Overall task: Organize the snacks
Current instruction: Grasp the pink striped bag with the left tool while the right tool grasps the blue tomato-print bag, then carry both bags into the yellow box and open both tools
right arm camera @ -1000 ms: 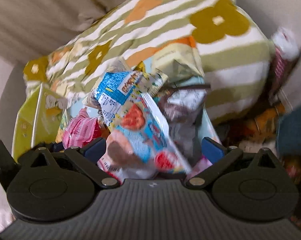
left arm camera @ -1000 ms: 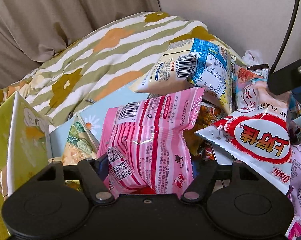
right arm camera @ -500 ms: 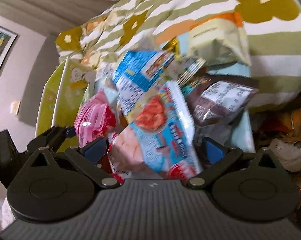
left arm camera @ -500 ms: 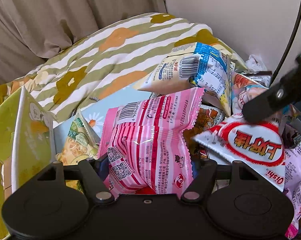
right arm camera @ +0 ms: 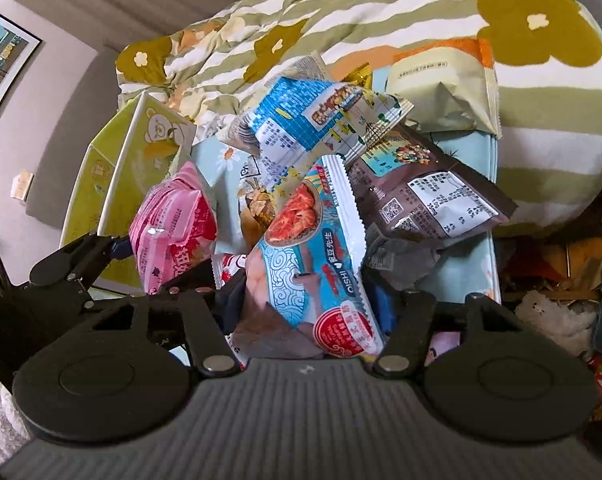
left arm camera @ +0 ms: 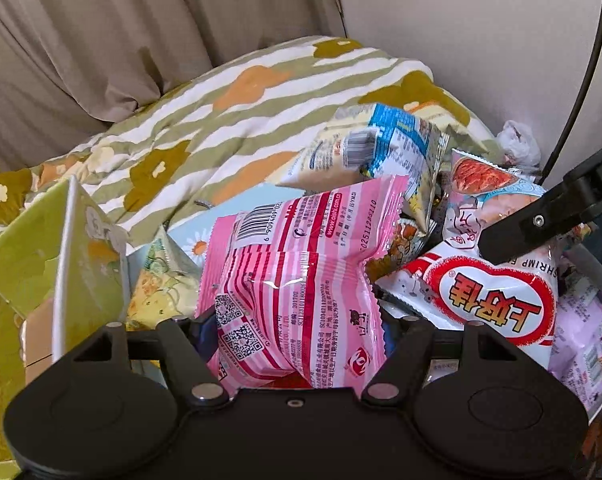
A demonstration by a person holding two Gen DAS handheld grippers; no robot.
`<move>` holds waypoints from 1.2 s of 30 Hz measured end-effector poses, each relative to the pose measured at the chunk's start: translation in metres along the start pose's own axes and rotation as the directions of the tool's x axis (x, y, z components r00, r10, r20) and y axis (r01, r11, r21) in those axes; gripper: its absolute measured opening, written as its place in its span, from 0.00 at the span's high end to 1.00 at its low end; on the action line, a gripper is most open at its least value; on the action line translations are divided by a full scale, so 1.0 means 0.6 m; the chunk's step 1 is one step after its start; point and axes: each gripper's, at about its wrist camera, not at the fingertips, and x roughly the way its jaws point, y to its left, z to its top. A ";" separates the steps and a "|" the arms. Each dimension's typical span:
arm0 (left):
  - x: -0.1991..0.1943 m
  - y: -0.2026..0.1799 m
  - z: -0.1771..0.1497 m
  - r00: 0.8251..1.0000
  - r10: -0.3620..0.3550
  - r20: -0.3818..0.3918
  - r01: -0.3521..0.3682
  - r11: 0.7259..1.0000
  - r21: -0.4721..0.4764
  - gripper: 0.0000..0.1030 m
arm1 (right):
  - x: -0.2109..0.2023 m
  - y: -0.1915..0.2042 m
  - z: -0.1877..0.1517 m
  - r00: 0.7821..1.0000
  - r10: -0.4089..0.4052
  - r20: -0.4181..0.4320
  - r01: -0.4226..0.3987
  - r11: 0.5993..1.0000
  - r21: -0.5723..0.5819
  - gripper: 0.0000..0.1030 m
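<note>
My left gripper point(left arm camera: 297, 328) is shut on a pink striped snack bag point(left arm camera: 297, 276), held above a pile of snack bags. The bag also shows at the left in the right wrist view point(right arm camera: 173, 224). My right gripper point(right arm camera: 305, 300) is shut on a light blue Oishi bag point(right arm camera: 317, 268); that bag and the right gripper's black body point(left arm camera: 541, 220) show at the right in the left wrist view. Below lie a red-and-white shrimp flakes bag point(left arm camera: 489, 300), a blue-and-cream bag point(right arm camera: 309, 120), a brown bag point(right arm camera: 433, 196) and a cream bag point(right arm camera: 441, 84).
The pile rests on a light blue daisy-print surface point(right arm camera: 469, 264). A green-yellow box point(left arm camera: 73, 264) stands open at the left. A striped flower quilt point(left arm camera: 221, 112) lies behind, with curtain and wall beyond. Clutter point(right arm camera: 557, 312) fills the right side.
The right gripper has swung left and tilted with the blue bag, nearer the left gripper. The left gripper has lifted and tipped back a little, still holding the pink bag.
</note>
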 end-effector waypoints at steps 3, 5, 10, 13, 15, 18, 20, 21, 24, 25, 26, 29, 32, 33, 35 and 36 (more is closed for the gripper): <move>-0.028 0.003 0.003 1.000 0.019 0.024 -0.018 1.000 -0.011 0.28 | -0.021 0.013 0.001 1.000 0.009 0.022 -0.008 1.000 -0.008 0.27; -0.049 0.008 0.005 0.998 0.037 0.044 -0.036 0.999 -0.021 0.28 | -0.036 0.027 0.004 0.999 0.011 0.036 -0.010 1.000 -0.029 0.27; -0.108 0.031 0.006 0.991 0.098 0.092 -0.092 0.994 -0.065 0.28 | -0.076 0.089 0.015 0.996 0.027 0.083 -0.017 0.993 -0.121 0.27; -0.142 0.060 0.003 0.982 0.148 0.117 -0.136 0.985 -0.104 0.28 | -0.089 0.133 0.027 0.993 0.046 0.107 -0.027 0.984 -0.178 0.28; -0.163 0.083 0.000 0.975 0.183 0.129 -0.166 0.977 -0.132 0.28 | -0.092 0.171 0.038 0.991 0.060 0.120 -0.033 0.975 -0.218 0.28; -0.188 0.132 -0.008 0.961 0.239 0.142 -0.213 0.962 -0.173 0.28 | -0.083 0.230 0.049 0.988 0.080 0.133 -0.042 0.963 -0.266 0.28; -0.200 0.166 -0.015 0.953 0.265 0.145 -0.234 0.952 -0.199 0.28 | -0.073 0.269 0.057 0.986 0.094 0.139 -0.050 0.956 -0.289 0.28; -0.204 0.185 -0.019 0.950 0.275 0.145 -0.242 0.947 -0.210 0.28 | -0.066 0.290 0.060 0.985 0.102 0.141 -0.056 0.953 -0.297 0.28; -0.208 0.244 -0.031 0.940 0.309 0.142 -0.272 0.934 -0.230 0.28 | -0.038 0.357 0.070 0.981 0.121 0.153 -0.068 0.948 -0.312 0.28; -0.208 0.267 -0.035 0.938 0.316 0.142 -0.278 0.932 -0.234 0.28 | -0.026 0.378 0.075 0.980 0.123 0.157 -0.069 0.947 -0.313 0.28; -0.206 0.292 -0.038 0.938 0.319 0.139 -0.281 0.930 -0.237 0.28 | -0.013 0.399 0.080 0.979 0.123 0.162 -0.068 0.948 -0.312 0.28; -0.193 0.357 -0.050 0.939 0.320 0.125 -0.285 0.928 -0.239 0.28 | 0.029 0.456 0.094 0.978 0.118 0.173 -0.064 0.954 -0.292 0.28; -0.171 0.416 -0.059 0.946 0.304 0.111 -0.271 0.932 -0.241 0.28 | 0.086 0.511 0.108 0.979 0.104 0.177 -0.054 0.962 -0.267 0.28; -0.163 0.433 -0.062 0.948 0.299 0.107 -0.267 0.934 -0.239 0.28 | 0.102 0.523 0.112 0.979 0.093 0.180 -0.044 0.964 -0.262 0.28; -0.142 0.470 -0.066 0.953 0.288 0.097 -0.259 0.937 -0.235 0.28 | 0.144 0.554 0.125 0.979 0.057 0.193 -0.009 0.970 -0.242 0.28; -0.128 0.488 -0.065 0.956 0.279 0.089 -0.252 0.939 -0.235 0.28 | 0.159 0.563 0.128 0.979 0.042 0.201 0.007 0.972 -0.234 0.28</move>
